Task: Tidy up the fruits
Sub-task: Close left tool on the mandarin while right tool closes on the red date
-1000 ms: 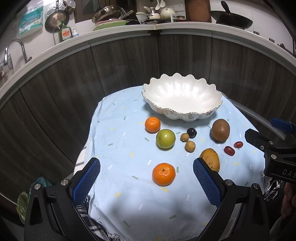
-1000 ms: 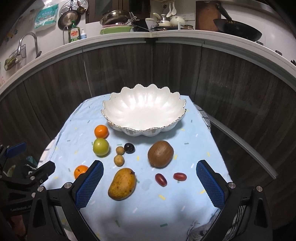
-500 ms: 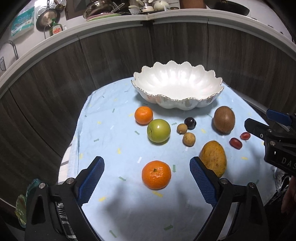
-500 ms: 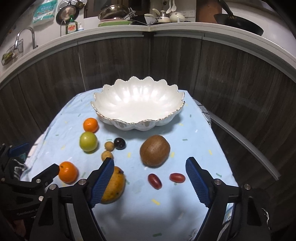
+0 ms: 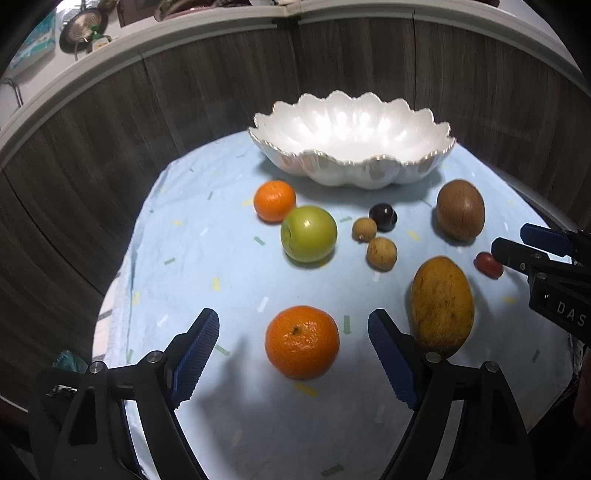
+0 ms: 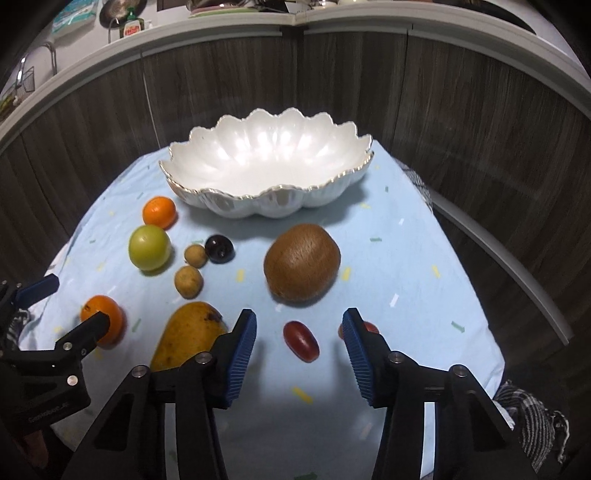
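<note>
Fruit lies on a light blue cloth [image 5: 207, 258] in front of an empty white scalloped bowl [image 5: 351, 136] [image 6: 266, 162]. My left gripper [image 5: 293, 343] straddles the near orange [image 5: 302, 341]; its jaws are closing, pads clear of the peel. My right gripper [image 6: 299, 334] straddles a red grape [image 6: 300, 340], jaws closing, pads apart from it. A second red grape [image 6: 370, 327] peeks out behind the right pad. A yellow mango [image 6: 188, 334] [image 5: 441, 301] lies just left of the right gripper. A brown kiwi [image 6: 302, 261] sits beyond the grapes.
A green apple [image 5: 308, 234], a second orange [image 5: 275, 200], two small tan fruits [image 5: 382, 253] and a dark plum [image 5: 383, 217] lie mid-cloth. Dark wood panels [image 5: 110, 129] curve behind the table. A kitchen counter with dishes [image 6: 236, 5] runs above them.
Both grippers have come down closer to the cloth and narrowed their jaws. The left now frames the near orange, the right the red grape.
</note>
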`<state>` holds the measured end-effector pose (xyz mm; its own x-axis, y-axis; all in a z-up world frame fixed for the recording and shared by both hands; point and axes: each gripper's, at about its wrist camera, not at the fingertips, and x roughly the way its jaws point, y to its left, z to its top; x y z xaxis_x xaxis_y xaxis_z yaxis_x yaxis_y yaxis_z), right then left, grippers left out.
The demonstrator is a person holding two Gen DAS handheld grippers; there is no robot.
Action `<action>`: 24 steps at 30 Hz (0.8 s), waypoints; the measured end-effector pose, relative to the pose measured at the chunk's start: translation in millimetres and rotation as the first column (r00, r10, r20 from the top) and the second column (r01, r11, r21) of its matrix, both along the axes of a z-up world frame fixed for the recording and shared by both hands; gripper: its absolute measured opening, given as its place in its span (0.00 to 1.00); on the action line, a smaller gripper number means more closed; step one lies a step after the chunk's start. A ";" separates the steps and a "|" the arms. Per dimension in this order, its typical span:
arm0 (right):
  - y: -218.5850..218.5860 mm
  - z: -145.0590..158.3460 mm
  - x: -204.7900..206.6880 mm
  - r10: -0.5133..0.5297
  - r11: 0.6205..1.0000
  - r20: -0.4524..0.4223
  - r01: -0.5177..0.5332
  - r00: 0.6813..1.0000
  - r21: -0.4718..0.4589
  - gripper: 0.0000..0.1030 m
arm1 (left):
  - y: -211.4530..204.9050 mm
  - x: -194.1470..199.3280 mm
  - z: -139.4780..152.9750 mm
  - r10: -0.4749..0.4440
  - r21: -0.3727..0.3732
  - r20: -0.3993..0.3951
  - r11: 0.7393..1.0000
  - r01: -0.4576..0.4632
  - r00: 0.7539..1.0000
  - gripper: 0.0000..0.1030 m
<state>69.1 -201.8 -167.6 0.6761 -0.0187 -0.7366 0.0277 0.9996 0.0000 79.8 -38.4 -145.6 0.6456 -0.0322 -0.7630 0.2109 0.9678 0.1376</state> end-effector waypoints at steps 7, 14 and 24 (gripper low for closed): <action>0.4 -10.2 5.1 0.007 1.000 -0.020 -0.007 1.000 -0.003 0.43 | 4.6 7.6 -12.8 0.016 -0.014 -0.040 1.000 -0.017 0.999 0.72; -1.7 -22.8 12.3 0.005 1.000 -0.055 -0.004 0.998 0.006 0.36 | 4.2 13.2 -25.4 0.012 -0.025 -0.078 1.000 -0.014 0.997 0.67; -4.1 -33.0 18.0 0.006 1.000 -0.095 -0.004 0.995 0.018 0.30 | 4.4 17.7 -31.4 0.005 -0.032 -0.109 0.999 -0.009 0.994 0.66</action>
<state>87.1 -205.9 -200.6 0.6028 -0.0016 -0.7979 0.0234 0.9996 0.0157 97.5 -34.0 -177.1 0.5594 -0.0538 -0.8271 0.2159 0.9729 0.0827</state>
